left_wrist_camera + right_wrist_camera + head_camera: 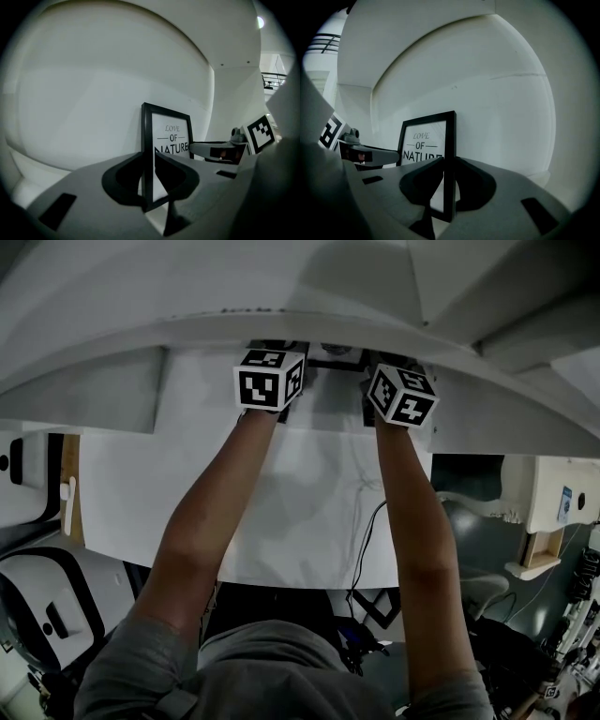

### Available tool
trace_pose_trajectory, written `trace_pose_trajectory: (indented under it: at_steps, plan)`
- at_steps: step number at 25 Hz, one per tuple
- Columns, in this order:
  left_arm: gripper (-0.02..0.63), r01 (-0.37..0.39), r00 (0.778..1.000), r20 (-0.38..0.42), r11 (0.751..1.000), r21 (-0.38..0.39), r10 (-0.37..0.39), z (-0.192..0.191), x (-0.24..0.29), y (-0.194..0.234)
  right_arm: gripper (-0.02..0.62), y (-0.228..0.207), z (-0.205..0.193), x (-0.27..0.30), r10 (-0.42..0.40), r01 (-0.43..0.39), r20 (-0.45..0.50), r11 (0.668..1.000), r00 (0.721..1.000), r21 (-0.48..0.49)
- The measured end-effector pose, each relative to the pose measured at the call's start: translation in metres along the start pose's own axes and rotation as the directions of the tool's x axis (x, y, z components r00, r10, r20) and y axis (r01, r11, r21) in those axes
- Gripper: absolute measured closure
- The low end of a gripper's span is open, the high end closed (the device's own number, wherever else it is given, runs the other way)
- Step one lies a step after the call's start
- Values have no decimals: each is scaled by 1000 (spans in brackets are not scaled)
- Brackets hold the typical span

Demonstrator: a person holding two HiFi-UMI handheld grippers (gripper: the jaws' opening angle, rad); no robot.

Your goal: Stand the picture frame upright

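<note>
A black picture frame with a white print reading "LOVE OF NATURE" stands upright close to a curved white wall. In the left gripper view my left gripper is shut on the frame's left edge. The right gripper view shows my right gripper shut on the frame's right edge. From the head view, both arms reach forward. The marker cubes of the left gripper and right gripper hide most of the frame between them.
The white tabletop runs from my body to the curved white wall. A black cable hangs over the table's near edge. Grey chairs and white furniture stand on the floor to the right.
</note>
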State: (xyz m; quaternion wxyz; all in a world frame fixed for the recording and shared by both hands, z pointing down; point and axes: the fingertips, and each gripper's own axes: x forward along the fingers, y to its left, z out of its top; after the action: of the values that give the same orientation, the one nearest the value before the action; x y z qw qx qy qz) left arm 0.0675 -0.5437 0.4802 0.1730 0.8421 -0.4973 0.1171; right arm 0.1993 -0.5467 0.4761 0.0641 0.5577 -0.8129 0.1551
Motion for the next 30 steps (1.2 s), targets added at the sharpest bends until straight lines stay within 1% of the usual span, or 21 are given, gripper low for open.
trace_pose_trajectory:
  at_steps: [4,7,8,12,17,21,24,30]
  plan:
    - [531,-4,999,-32,1000,12,4,-9,4,3,505,0,-4,6,-2,1,-24,999,1000,-43]
    - [531,-5,999,-41,1000,0,5,-12,7,5,505,0,-5,9,-5,4,-22,999,1000,-53]
    - [531,-4,999,-39,1000,9,5,-11,8,5,505,0,-5,10,-5,4,-18,999,1000,-53]
    - [531,2,1000,-27,997,82,0,-8,12,5,505,-2,-8,11,1,-2,-11,998,1000,-63]
    - [531,17,999,-37,993,117,-13,-14,15,5,505,-2,-15,9,3,-3,-5,997,1000,-77]
    - [531,15,1000,-23,996,90,-13,-14,16,7,505,-2,-17,6,9,-8,11,996,1000,-91]
    - [531,13,1000,-26,995,100,-11,-14,16,8,505,-2,-17,8,13,-12,7,993,1000,-119]
    - [531,7,999,-35,994,105,-3,-15,18,9,504,-3,-17,11,23,-23,-3,991,1000,-132]
